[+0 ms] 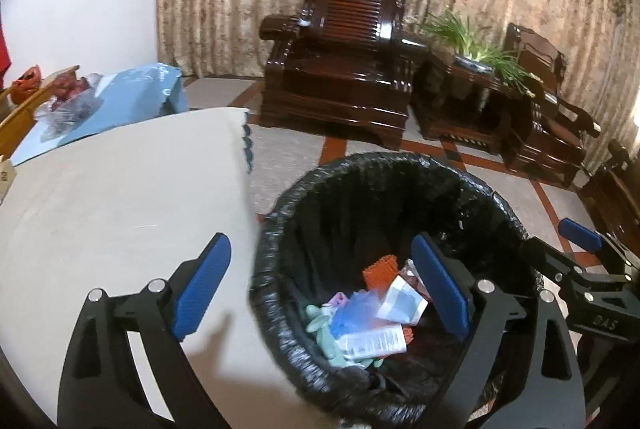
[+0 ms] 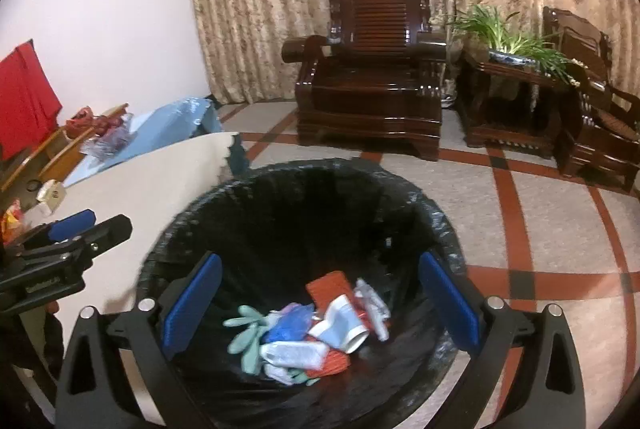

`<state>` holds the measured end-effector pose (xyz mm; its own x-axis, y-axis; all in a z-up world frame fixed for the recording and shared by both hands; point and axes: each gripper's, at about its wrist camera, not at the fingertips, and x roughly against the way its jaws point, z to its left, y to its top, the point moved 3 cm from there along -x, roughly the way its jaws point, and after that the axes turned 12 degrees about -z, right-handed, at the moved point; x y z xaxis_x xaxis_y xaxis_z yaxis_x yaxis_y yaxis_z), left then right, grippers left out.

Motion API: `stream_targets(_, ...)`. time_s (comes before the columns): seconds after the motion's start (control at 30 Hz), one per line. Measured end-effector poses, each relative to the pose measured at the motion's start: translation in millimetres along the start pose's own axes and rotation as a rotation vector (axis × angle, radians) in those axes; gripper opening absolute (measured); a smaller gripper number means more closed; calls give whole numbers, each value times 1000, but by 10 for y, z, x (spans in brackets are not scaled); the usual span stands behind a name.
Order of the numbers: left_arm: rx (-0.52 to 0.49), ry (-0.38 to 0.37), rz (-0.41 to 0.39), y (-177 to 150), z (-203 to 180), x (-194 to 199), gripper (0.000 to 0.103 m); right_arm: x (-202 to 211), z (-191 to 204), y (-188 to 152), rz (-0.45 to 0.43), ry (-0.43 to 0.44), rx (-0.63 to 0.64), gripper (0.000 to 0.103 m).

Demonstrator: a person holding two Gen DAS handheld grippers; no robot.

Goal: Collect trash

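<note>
A bin lined with a black bag (image 1: 400,165) (image 2: 304,169) stands on the floor beside a table. Trash (image 1: 368,325) (image 2: 304,329) lies at its bottom: a green glove, orange pieces, blue and white wrappers. My left gripper (image 1: 326,285) is open and empty, one finger over the table, the other over the bin. My right gripper (image 2: 320,303) is open and empty above the bin's mouth. The right gripper shows at the right edge of the left wrist view (image 1: 584,261). The left gripper shows at the left edge of the right wrist view (image 2: 68,233).
A table with a cream cloth (image 1: 120,197) (image 2: 132,173) is left of the bin. A blue sheet (image 1: 132,97) with plastic bags lies at its far end. Dark wooden armchairs (image 1: 340,65) (image 2: 372,77) and a plant stand (image 1: 468,77) are across the tiled floor.
</note>
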<state>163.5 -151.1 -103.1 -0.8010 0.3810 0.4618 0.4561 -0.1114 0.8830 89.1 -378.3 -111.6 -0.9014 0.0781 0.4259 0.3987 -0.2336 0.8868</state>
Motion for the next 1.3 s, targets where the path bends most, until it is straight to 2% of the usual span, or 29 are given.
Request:
stream_targets(0.33, -4, 81, -37, 140, 219, 646, 95, 382, 419, 178, -27, 90, -2, 97)
stream_targets(0.73, 6, 125, -86, 317, 365, 1225, 97, 817, 849, 399, -79, 165, 57, 97)
stream_targets(1.3, 7, 158, -144, 357, 471, 1629, 97, 1101, 1158, 467, -119, 193, 108, 97)
